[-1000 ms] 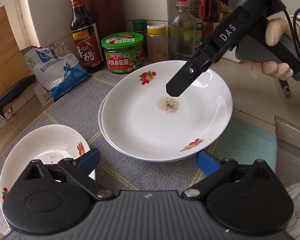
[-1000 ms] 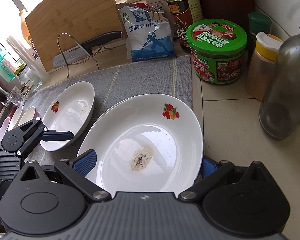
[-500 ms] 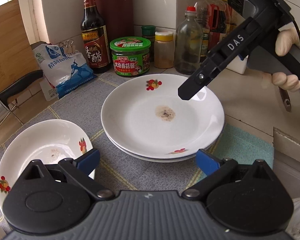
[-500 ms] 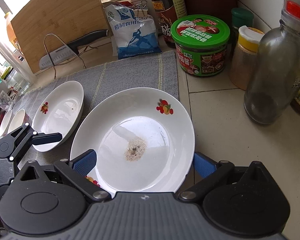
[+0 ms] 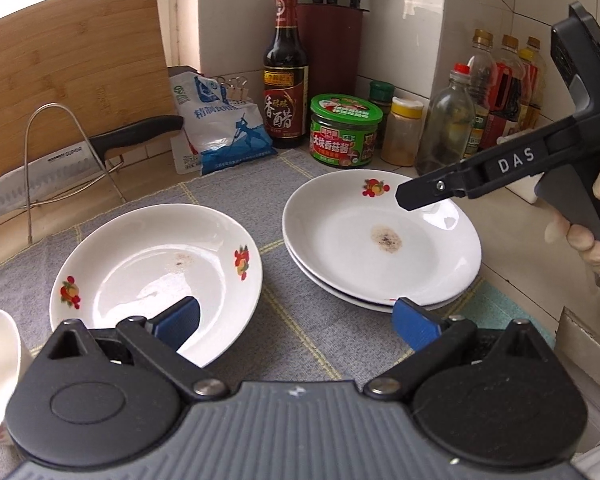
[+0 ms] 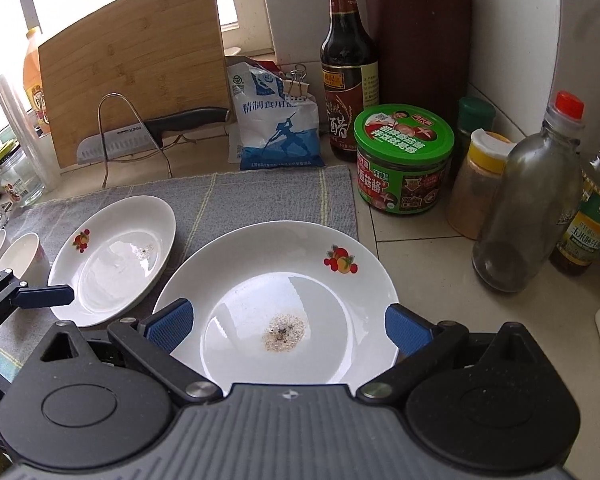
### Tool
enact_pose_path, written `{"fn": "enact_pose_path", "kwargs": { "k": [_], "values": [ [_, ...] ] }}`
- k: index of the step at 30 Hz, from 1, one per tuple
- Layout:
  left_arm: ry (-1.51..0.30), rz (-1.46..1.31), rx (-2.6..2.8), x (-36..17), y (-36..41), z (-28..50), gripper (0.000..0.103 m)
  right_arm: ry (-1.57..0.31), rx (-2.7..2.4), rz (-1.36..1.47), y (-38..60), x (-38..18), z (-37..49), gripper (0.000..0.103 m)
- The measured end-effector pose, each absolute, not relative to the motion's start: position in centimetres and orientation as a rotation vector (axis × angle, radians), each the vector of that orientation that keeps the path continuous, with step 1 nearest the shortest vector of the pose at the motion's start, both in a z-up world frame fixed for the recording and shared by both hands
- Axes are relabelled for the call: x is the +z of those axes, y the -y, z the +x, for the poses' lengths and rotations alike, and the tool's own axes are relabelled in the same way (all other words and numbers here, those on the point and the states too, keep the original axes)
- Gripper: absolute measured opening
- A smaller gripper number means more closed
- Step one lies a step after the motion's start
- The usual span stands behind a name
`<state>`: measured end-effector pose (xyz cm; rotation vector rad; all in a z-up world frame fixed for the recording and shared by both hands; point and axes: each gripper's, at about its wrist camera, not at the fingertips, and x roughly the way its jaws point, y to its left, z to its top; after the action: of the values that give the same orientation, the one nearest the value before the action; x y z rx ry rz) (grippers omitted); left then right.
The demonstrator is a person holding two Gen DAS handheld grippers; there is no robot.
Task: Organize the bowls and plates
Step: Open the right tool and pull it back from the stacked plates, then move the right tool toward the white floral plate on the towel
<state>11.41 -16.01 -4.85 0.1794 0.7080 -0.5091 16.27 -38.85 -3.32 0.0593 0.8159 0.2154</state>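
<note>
Two stacked plates (image 5: 380,248) sit on the right edge of the grey mat (image 5: 228,192), the top one bearing a brown crumb stain in its centre and a fruit print at the rim. A single plate (image 5: 152,264) with the same fruit prints lies beside them to the left, apart from the stack.

The right gripper (image 6: 286,322) hangs over the stack, jaws spread wide and empty; its housing reads "DAS" in the left wrist view. The left gripper (image 5: 296,318) is likewise spread, holding nothing, one pad over the single plate's near rim.

Behind stand a vinegar bottle (image 5: 286,80) marked 香醋, a green-lidded jar (image 5: 346,132) reading 大块香菇酱, a blue-and-white salt bag (image 5: 224,128), and a knife (image 5: 72,160) stamped "SUPOR" in a wire rack.

Only the right wrist view shows two white cups (image 6: 14,256) at the far left, perhaps small bowls.

Compared with a second ago, the left gripper has drawn back, so the single plate now shows whole.
</note>
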Motion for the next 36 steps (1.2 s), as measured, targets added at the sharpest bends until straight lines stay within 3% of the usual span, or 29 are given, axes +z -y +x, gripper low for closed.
{"fn": "enact_pose_path", "kwargs": {
  "k": [9,23,36],
  "values": [
    [-0.777,0.119,-0.271,-5.7,12.4,10.0,0.102,-0.785,0.336,0.008,35.9,-2.6,16.9,0.103],
    [-0.818,0.148,-0.327,-9.5,8.8,11.9,0.102,-0.793,0.427,-0.089,28.2,-1.8,15.2,0.103],
    [-0.768,0.135,-0.276,-10.1,9.2,13.3,0.103,-0.858,0.53,-0.198,25.8,-3.3,18.9,0.103]
  ]
}}
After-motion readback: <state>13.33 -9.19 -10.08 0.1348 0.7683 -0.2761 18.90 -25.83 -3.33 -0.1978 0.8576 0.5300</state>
